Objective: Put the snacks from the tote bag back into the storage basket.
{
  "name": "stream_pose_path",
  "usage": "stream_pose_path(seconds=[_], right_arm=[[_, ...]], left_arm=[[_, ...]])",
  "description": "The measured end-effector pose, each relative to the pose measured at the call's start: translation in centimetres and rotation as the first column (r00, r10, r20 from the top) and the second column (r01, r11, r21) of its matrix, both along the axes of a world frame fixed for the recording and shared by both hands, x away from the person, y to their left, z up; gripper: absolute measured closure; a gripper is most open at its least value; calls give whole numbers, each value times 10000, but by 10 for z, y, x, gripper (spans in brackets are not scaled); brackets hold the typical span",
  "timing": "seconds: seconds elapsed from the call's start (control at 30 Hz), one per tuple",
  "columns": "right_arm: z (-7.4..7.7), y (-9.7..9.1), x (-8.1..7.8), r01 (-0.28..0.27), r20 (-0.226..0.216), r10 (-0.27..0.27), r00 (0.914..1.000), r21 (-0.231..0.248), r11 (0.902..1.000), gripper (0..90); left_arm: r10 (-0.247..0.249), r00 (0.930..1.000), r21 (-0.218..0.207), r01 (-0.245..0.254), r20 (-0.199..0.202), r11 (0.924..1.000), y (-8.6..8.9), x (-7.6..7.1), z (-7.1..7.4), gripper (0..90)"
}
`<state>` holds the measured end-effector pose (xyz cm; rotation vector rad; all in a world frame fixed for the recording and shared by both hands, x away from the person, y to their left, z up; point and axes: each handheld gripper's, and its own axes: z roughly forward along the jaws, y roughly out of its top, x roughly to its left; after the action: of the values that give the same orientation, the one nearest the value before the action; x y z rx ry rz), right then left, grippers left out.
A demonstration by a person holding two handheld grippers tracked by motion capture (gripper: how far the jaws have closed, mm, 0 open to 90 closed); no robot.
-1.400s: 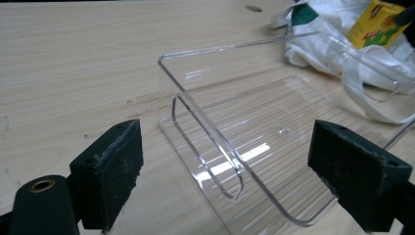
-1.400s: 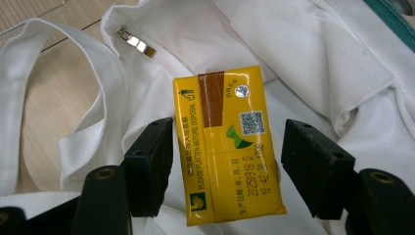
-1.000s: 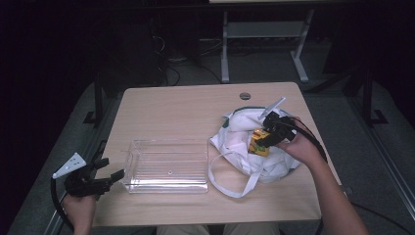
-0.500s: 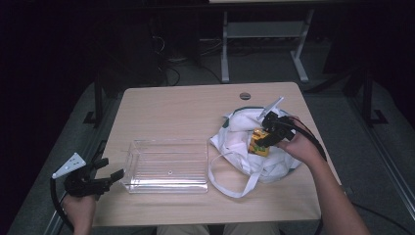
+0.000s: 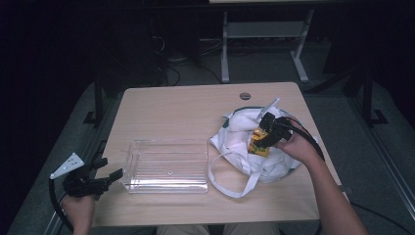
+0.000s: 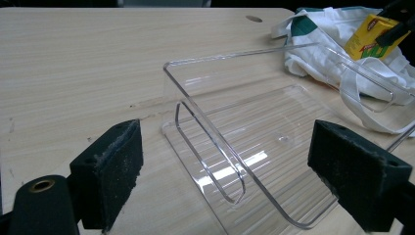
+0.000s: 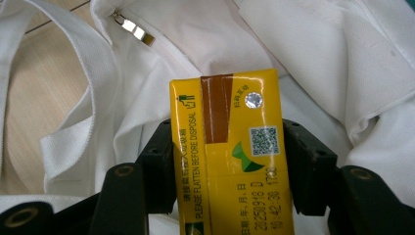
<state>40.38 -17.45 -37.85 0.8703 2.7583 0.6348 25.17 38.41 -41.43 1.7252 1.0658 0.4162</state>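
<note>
Right gripper [image 5: 266,131]: jaws clenched on a carton [image 7: 235,156], one black foam pad flat against each narrow side. The carton is a small rectangular drink box, glossy yellow, with a brown strip, a silver foil dot and a printed code on the face turned up between the jaws; its top end sticks out beyond the pads.

Bag [image 5: 244,147]: white cloth, soft and rumpled, with a green edge, a flat strap loop and a small metal zip pull. It lies under and beyond the right jaws, the carton above its folds.

Left gripper [image 5: 105,177]: jaws released, spread wide, nothing between the rough foam pads.

Tray [image 6: 254,137]: clear hard plastic, rectangular with rounded corners, ribbed floor, low walls. It sits just ahead of the left jaws on the pale wood-grain counter [image 5: 176,112].
</note>
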Motion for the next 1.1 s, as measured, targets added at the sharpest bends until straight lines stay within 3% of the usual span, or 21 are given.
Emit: stream_pose_path(seconds=[0.9,1.1], right_arm=[[-1,1,0,-123,176,129,9998,-344,9993,484],[2,2,-1,-52,173,65,9998,-720,9974,502]], left_arm=[[44,10000,-67,-45,-7,10000,2,1,-1,128],[79,10000,-108,-79,4,9999,2,1,-1,128]])
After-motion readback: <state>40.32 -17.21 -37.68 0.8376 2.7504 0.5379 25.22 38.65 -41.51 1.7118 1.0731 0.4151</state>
